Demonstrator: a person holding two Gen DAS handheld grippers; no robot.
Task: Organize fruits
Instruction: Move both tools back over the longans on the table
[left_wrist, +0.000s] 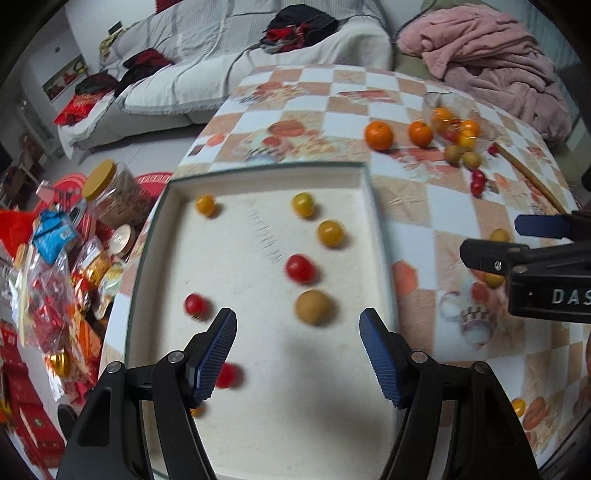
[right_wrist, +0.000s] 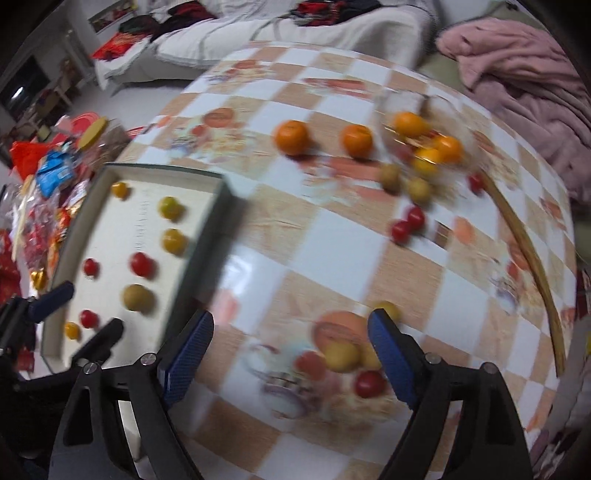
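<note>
A white tray (left_wrist: 258, 424) with a dark rim holds several small fruits: red tomatoes (left_wrist: 300, 268), yellow ones (left_wrist: 330, 233) and a brown longan (left_wrist: 314, 306). My left gripper (left_wrist: 297, 354) hangs open and empty above the tray's near half. My right gripper (right_wrist: 290, 354) is open and empty over the tablecloth, right of the tray (right_wrist: 207, 229). A yellow fruit (right_wrist: 341, 356) and a red tomato (right_wrist: 369, 383) lie between its fingers. Two oranges (right_wrist: 291, 137) and a tipped clear bowl (right_wrist: 424, 140) of fruit lie at the far side.
The checkered tablecloth (right_wrist: 332, 229) covers the table. Loose tomatoes (right_wrist: 408, 223) and longans (right_wrist: 391, 176) lie near the bowl. A wooden stick (right_wrist: 524, 254) lies along the right edge. Snack packets and a jar (left_wrist: 110, 192) crowd the floor on the left. A sofa stands behind.
</note>
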